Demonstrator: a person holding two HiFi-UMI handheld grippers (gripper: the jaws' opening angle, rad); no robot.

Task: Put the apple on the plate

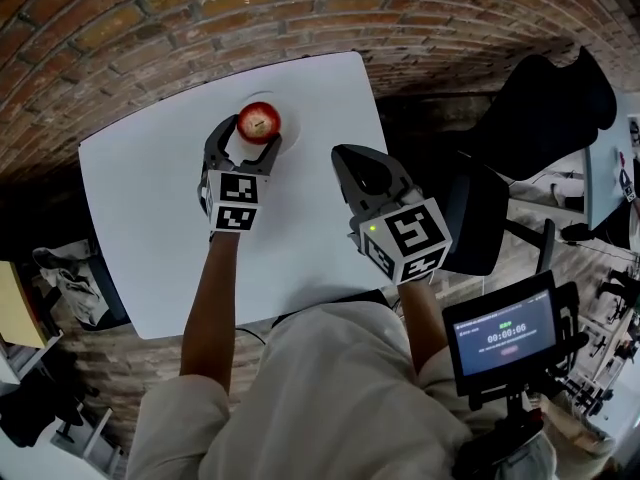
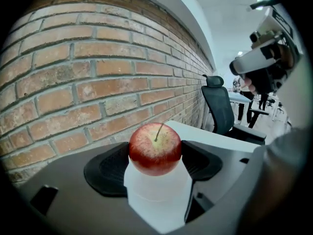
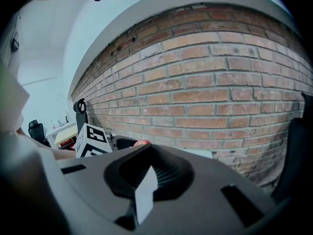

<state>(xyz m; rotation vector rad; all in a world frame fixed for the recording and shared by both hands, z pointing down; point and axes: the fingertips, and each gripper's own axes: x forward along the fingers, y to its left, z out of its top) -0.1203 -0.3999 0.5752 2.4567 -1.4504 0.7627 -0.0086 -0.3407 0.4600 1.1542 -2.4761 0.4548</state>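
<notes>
Head view: a white table (image 1: 150,228) stands against a brick wall (image 1: 200,8). The apple (image 1: 259,120) is close to the far edge of the table, about midway along it, over a white plate (image 1: 263,96) that barely shows against the tabletop. The left gripper (image 1: 250,136) reaches toward that far edge with one jaw on each side of the apple. Its marker cube (image 1: 232,201) sits over the middle of the table. The right gripper (image 1: 345,158) hangs at the right edge of the table, well apart from the apple, its jaws pressed together.

Left gripper view: the apple (image 2: 155,148) fills the gap between the two black jaws of the left gripper (image 2: 155,154), stem up. Both pads touch its sides, so the jaws are clamped on it. The plate (image 2: 156,187) lies directly under it; whether the apple rests on it or hangs just above cannot be told. An office chair (image 2: 220,106) stands beyond the table's right edge.

Right gripper view: the right gripper (image 3: 146,173) has its jaws closed on nothing, with only a thin sliver between them. Past them, to the left, show the left gripper's marker cube (image 3: 92,141) and a red edge of the apple (image 3: 142,142), with the brick wall (image 3: 220,92) behind.
</notes>
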